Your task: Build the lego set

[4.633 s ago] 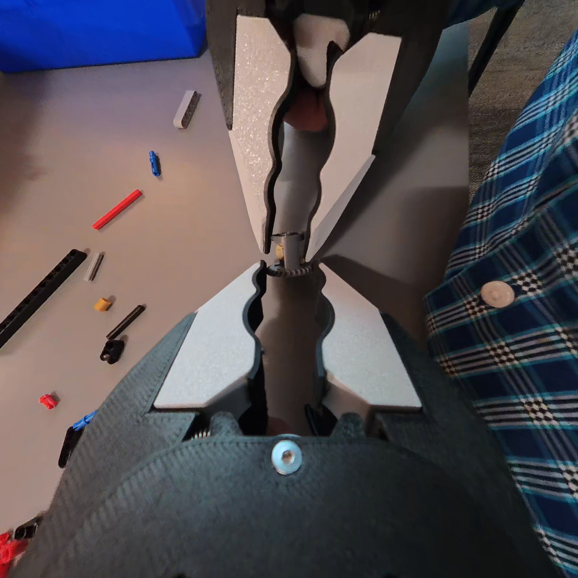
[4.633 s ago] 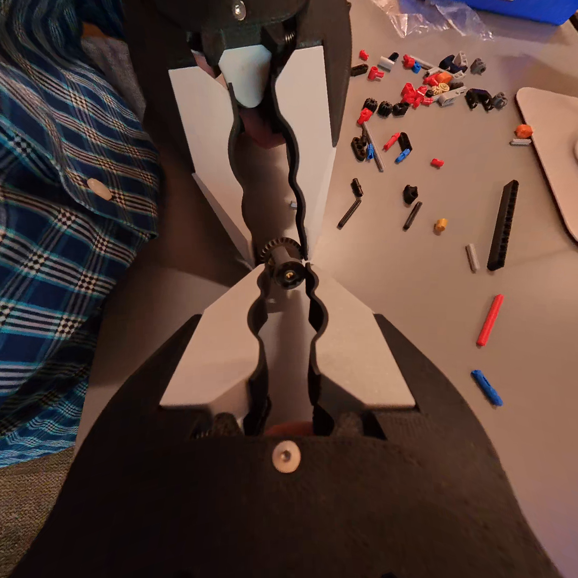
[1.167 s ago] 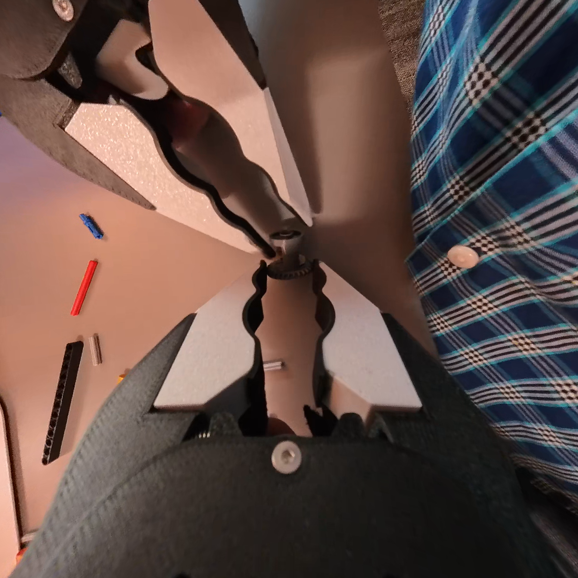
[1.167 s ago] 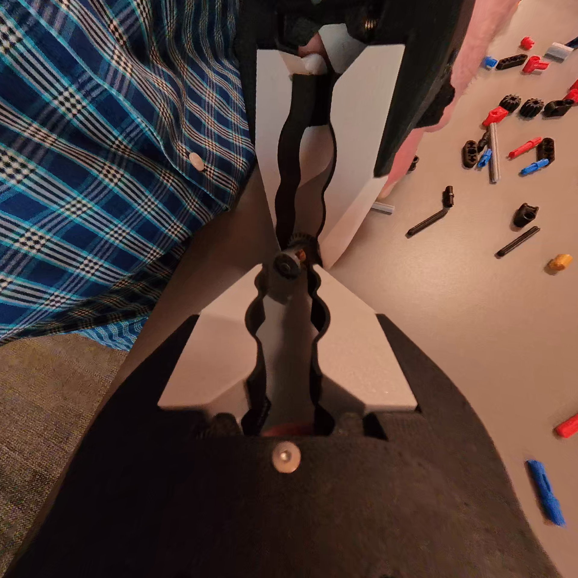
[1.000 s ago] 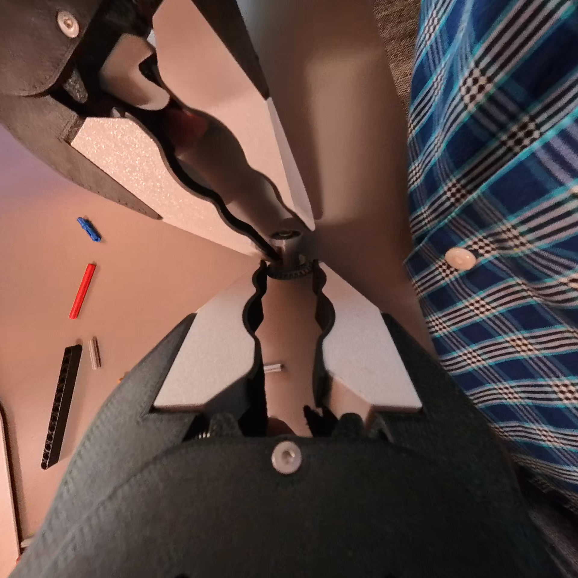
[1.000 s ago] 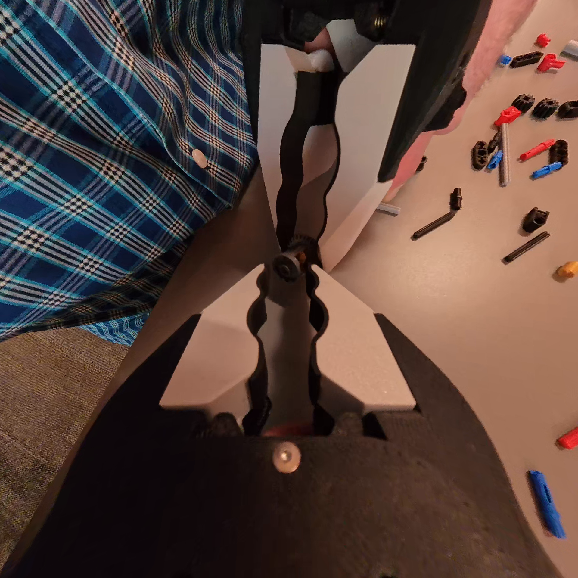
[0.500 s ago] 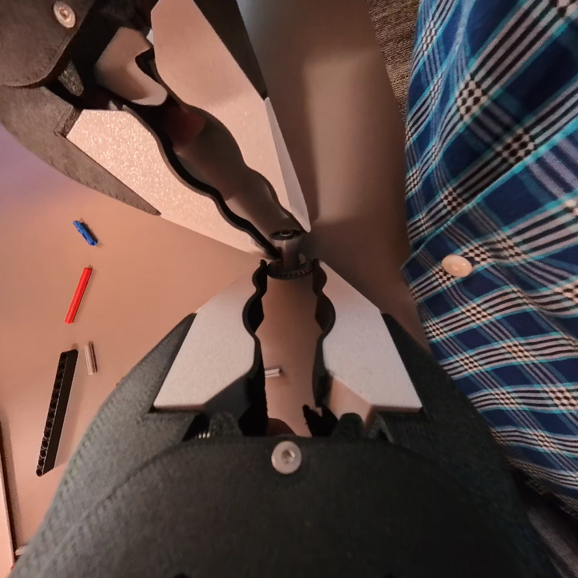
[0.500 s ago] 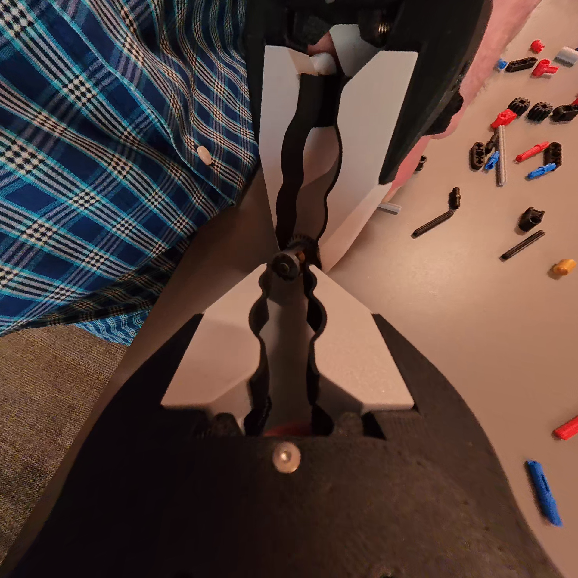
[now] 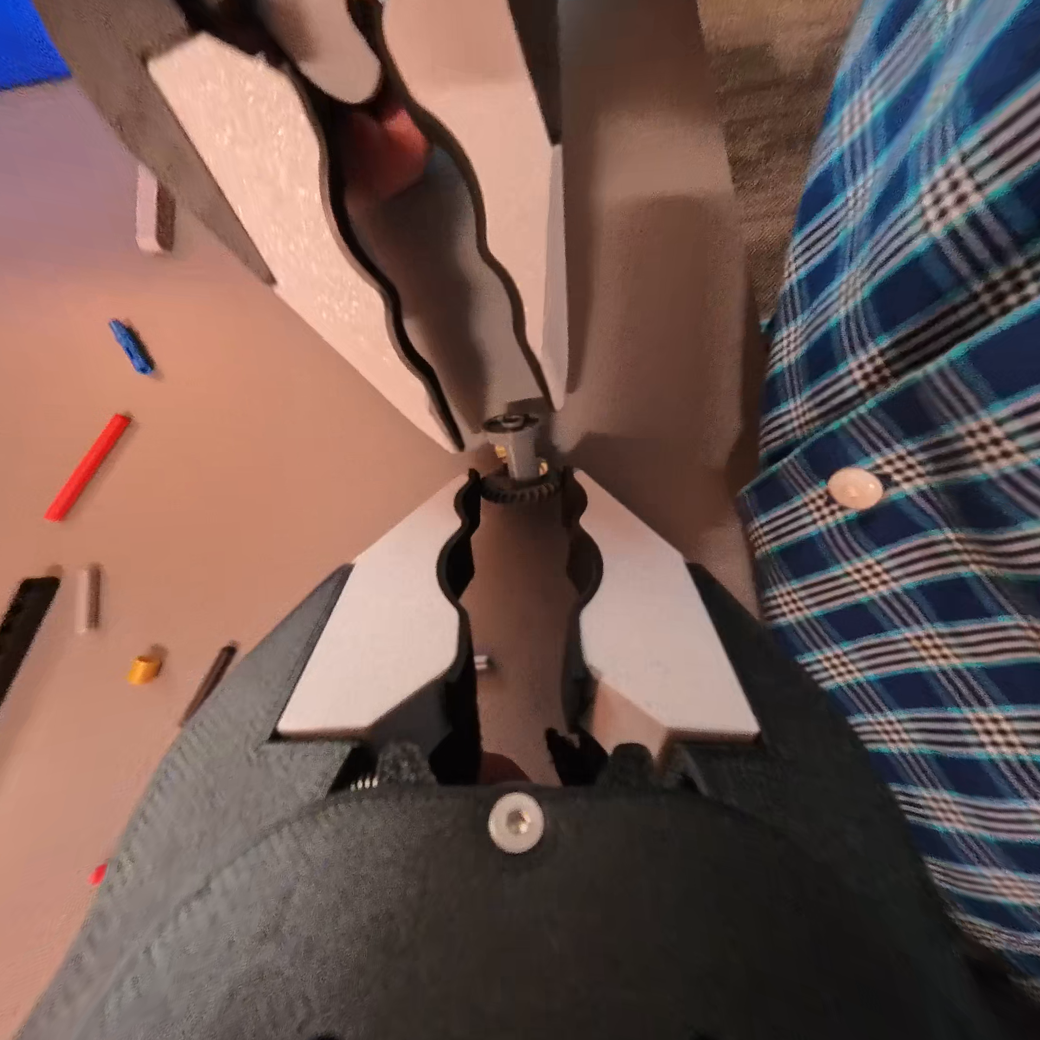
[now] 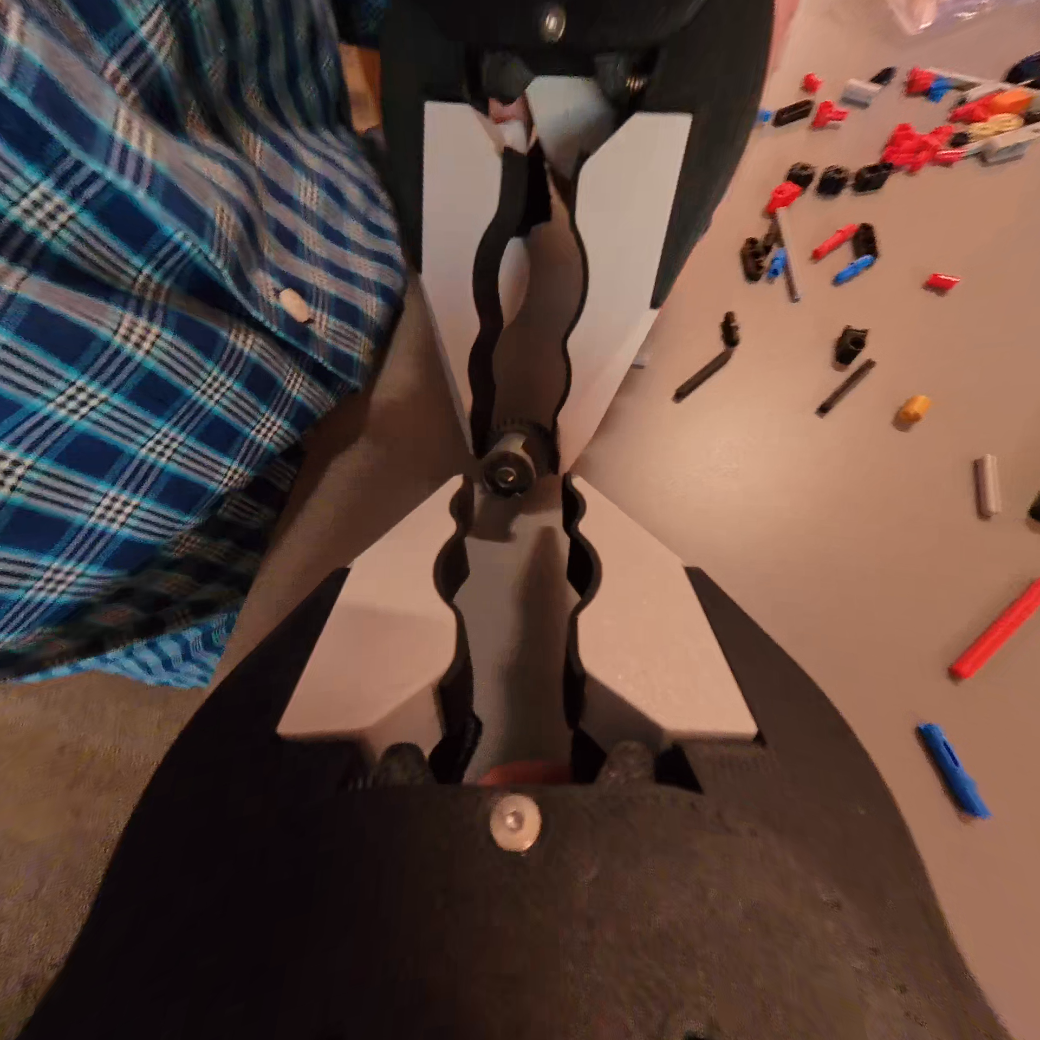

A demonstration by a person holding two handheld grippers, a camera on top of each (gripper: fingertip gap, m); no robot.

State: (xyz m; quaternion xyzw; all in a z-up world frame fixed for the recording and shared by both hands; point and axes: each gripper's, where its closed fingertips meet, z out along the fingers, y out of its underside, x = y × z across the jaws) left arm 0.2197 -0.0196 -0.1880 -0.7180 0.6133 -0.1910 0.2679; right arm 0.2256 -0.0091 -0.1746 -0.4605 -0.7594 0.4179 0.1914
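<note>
My left gripper [image 9: 518,484] is shut on a small black gear [image 9: 520,495] and holds it above the table. A grey sleeve [image 9: 520,450] with a black axle end sticks out of the gear toward my right gripper [image 9: 506,427], which comes in from above, tip to tip with the left. In the right wrist view my right gripper [image 10: 513,484] has its jaws a little apart. The sleeve end [image 10: 506,473] sits by the left finger, with a gap on the right. The gear [image 10: 543,442] is between the left gripper's [image 10: 515,444] tips.
Loose parts lie on the tan table: a red axle [image 9: 87,467], blue pin [image 9: 130,346], black beam [image 9: 22,619], orange bush [image 9: 145,669] and a pile of small pieces [image 10: 928,140]. A person in a blue plaid shirt [image 9: 900,506] is close by the table edge. My two grippers' fingertips are within a few centimetres of each other. From either gripper's tips it is about 15 centimeters to the red axle [image 9: 87,467]. Look for it in the right wrist view [image 10: 994,619] too.
The right gripper's jaws have widened and no longer pinch the sleeve. Both grippers have swung round, so more of the table shows. The left gripper still holds the gear.
</note>
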